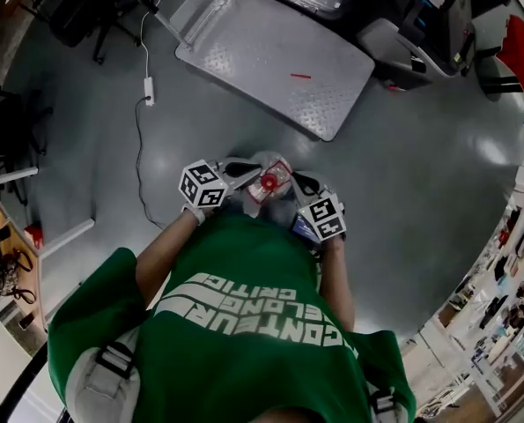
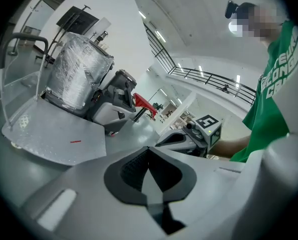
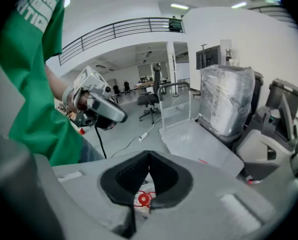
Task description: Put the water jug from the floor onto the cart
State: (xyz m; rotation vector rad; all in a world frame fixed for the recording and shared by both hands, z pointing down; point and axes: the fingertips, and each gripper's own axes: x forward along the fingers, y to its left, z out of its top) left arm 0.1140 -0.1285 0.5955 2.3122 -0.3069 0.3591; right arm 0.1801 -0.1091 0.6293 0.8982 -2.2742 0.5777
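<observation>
Jaws of your left gripper (image 2: 147,166) and right gripper (image 3: 150,171) are both clenched on nothing. Only the head view shows the clear plastic water jug (image 1: 272,188) flanked by them just in front of you, while the right gripper view catches merely its red cap (image 3: 143,199) beneath the tips. The grey diamond-plate platform cart (image 1: 279,60) lies well apart across the grey floor (image 1: 402,166), with a plastic-wrapped bundle (image 2: 78,76) at its far end and a white cable (image 1: 143,104) trailing beside it.

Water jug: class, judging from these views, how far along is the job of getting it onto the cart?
Done: the left gripper and right gripper, jaws together, flank the water jug by its red cap. In hand: seemingly a two-sided squeeze; whether it is off the floor cannot be told. Left: carrying it to the cart ahead and setting it on the deck.
</observation>
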